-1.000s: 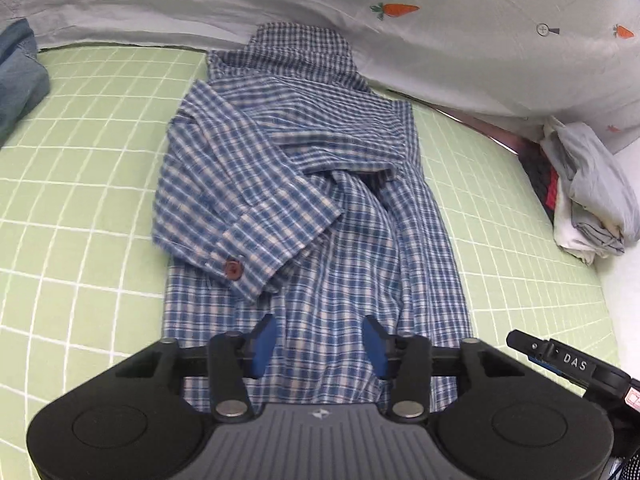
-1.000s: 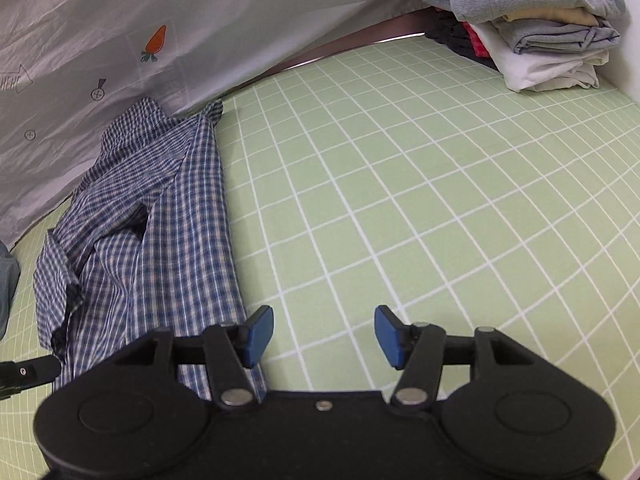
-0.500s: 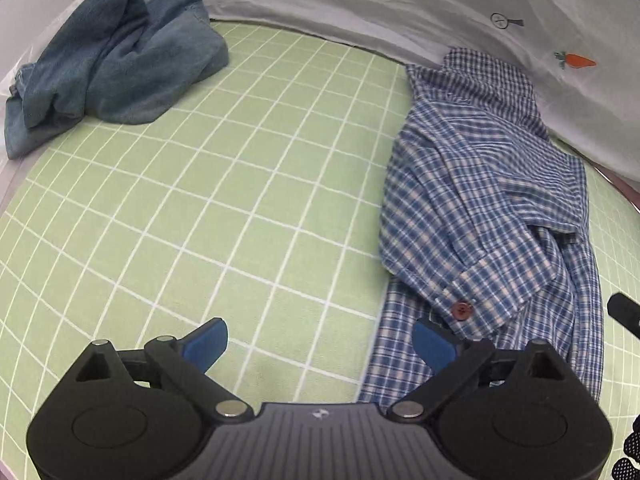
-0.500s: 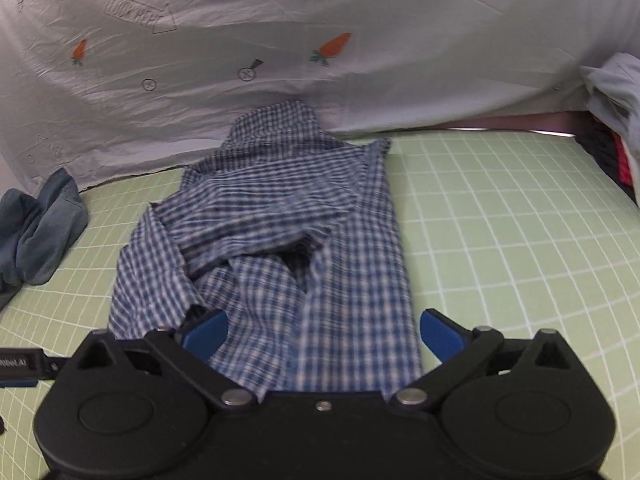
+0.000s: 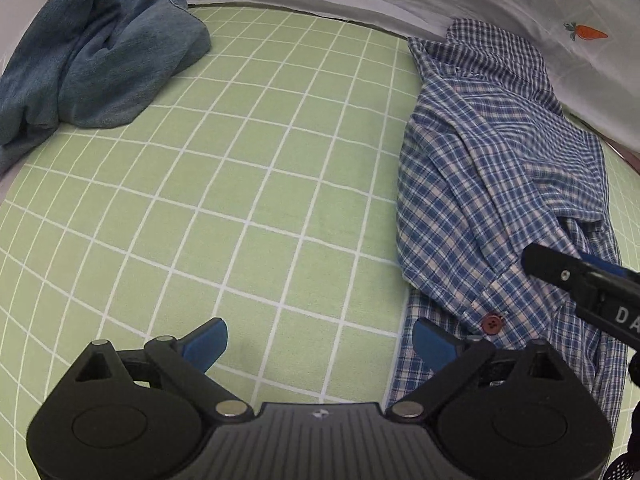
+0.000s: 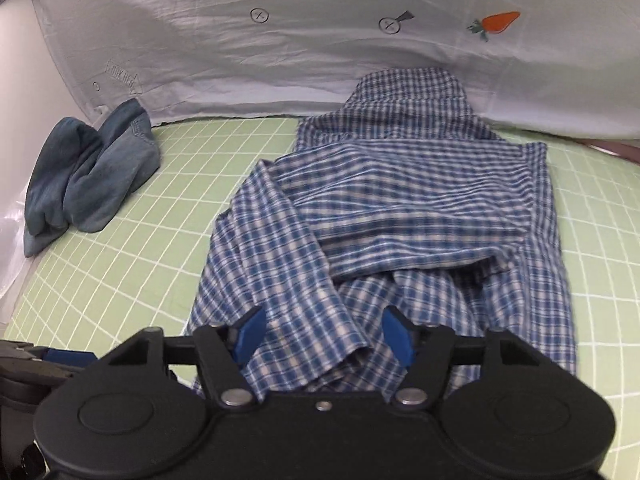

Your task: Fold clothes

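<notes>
A pale green surface (image 5: 248,184) with a white grid carries a blue-and-white checked cotton shirt (image 6: 400,216), lying partly folded with its collar toward a white sheet printed with orange carrots (image 6: 304,48) and both sleeves drawn across its body (1 cuff shows a dark red button (image 5: 491,323)). A crumpled blue denim garment (image 5: 92,56) sits well apart from the shirt, near the far left corner. The left gripper (image 5: 320,344) is spread wide over the bare surface just beside the shirt's left edge, holding nothing, while the right gripper (image 6: 322,338) is closing over the shirt's lower folds, its 2 blue pads not yet pressing the cloth.
</notes>
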Tool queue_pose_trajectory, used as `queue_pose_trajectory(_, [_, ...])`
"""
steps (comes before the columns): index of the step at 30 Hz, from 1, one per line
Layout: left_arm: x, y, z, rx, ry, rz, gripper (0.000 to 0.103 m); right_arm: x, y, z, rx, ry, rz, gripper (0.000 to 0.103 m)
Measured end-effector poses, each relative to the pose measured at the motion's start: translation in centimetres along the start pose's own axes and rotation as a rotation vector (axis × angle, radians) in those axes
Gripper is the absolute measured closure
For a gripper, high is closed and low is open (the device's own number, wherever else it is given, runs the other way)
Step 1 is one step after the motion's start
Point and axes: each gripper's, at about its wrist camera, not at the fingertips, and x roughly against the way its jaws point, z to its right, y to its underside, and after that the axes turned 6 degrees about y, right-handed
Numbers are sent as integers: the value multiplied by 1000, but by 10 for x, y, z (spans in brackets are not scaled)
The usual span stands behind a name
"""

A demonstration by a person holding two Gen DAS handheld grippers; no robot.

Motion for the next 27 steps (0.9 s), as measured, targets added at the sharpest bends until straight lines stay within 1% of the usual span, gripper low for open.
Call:
queue_pose_trajectory(1, [3, -1, 1, -4, -1, 10, 5, 1, 1, 0, -6, -9, 5, 67])
queue_pose_trajectory(2, [7, -1, 1, -6, -3, 22, 5, 1, 2, 0, -11, -19, 10, 81])
queue_pose_trajectory(3, [11, 0, 1, -7, -5, 34, 5, 3, 4, 1, -16, -28, 18, 100])
queue_pose_trajectory(7, [30, 9, -1, 5, -3, 73, 5, 37, 12, 4, -47, -75, 94, 100])
queue_pose_trajectory(11, [49, 28, -1, 18, 6, 91, 5, 77, 28, 14, -117, -54, 154, 100])
queue_pose_trajectory(14, [58, 47, 5, 0, 11, 85, 5, 110, 52, 29, -199, -52, 171, 100])
queue_pose_trajectory(17, [65, 63, 12, -14, 17, 70, 5, 137, 80, 46, -293, -53, 167, 100])
queue_pose_trajectory(19, [70, 73, 17, -22, 15, 66, 5, 148, 96, 59, -347, -49, 148, 100])
queue_pose_trajectory(23, [82, 92, 28, -50, 18, 65, 5, 161, 119, 82, -421, -12, 99, 100])
queue_pose_trajectory(27, [85, 114, 38, -79, 21, 40, 5, 166, 143, 97, -468, -4, 43, 100])
